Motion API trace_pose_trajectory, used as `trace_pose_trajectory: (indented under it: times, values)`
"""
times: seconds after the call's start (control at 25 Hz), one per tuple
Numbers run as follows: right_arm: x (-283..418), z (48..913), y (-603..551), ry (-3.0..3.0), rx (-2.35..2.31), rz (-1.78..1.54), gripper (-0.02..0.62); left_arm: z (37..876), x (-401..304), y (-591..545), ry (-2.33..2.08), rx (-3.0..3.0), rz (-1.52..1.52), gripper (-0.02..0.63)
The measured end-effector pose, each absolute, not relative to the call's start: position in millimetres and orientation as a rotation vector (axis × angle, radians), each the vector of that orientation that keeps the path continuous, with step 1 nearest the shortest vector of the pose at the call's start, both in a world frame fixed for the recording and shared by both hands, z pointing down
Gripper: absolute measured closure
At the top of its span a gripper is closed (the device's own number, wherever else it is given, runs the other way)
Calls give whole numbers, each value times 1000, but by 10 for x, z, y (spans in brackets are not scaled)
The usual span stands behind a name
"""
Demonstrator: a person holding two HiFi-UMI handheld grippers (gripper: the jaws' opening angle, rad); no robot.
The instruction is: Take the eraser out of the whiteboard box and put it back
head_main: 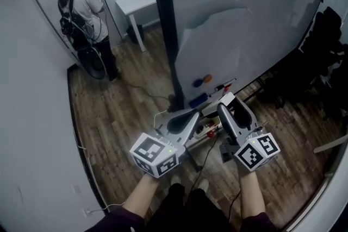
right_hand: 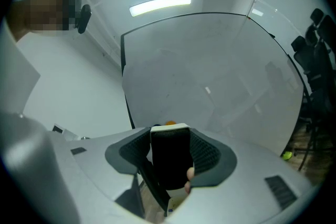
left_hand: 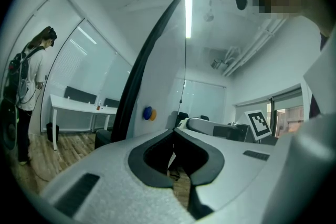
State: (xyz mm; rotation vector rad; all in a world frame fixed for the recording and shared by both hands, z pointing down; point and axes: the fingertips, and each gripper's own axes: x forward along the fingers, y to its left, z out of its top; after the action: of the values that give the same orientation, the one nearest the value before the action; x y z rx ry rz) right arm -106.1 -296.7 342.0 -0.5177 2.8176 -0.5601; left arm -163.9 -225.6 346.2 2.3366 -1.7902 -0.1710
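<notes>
**Gripper state.** The right gripper (right_hand: 170, 135) was closed on the rectangular eraser with a black felt face and a white backing (right_hand: 170, 160). The eraser stood upright between the two dark ribbed pads, and its white edge projected just past the jaw tips. The left gripper (left_hand: 174, 132) was closed with its jaw tips touching. Only the hollow between its pads showed, and nothing was held in it.

**Location of parts.** In the head view both grippers pointed toward the lower edge of the large grey-white whiteboard (head_main: 255, 19). That edge carried a narrow marker tray (head_main: 222, 88). A white box-like part (head_main: 225, 99) sat just below the tray and was probably the whiteboard box, though its interior was not visible. A blue and an orange round magnet (head_main: 202, 80) were stuck to the board above the tray. A person (head_main: 84, 8) stood well apart at the far wall.

**Task progress.** The eraser was clear of the box and carried in the right gripper, so the removal step appeared complete. The return step was outstanding: the eraser had to be brought over the box, lowered in and released.
</notes>
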Motion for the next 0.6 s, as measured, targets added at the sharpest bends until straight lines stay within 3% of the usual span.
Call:
trace_pose_trajectory:
  times: [0.6]
  values:
    - [-1204, 3946, -3060, 2839, -580, -545, 367, 3856, -1729, -2282, -1802, 2321, -118, 601]
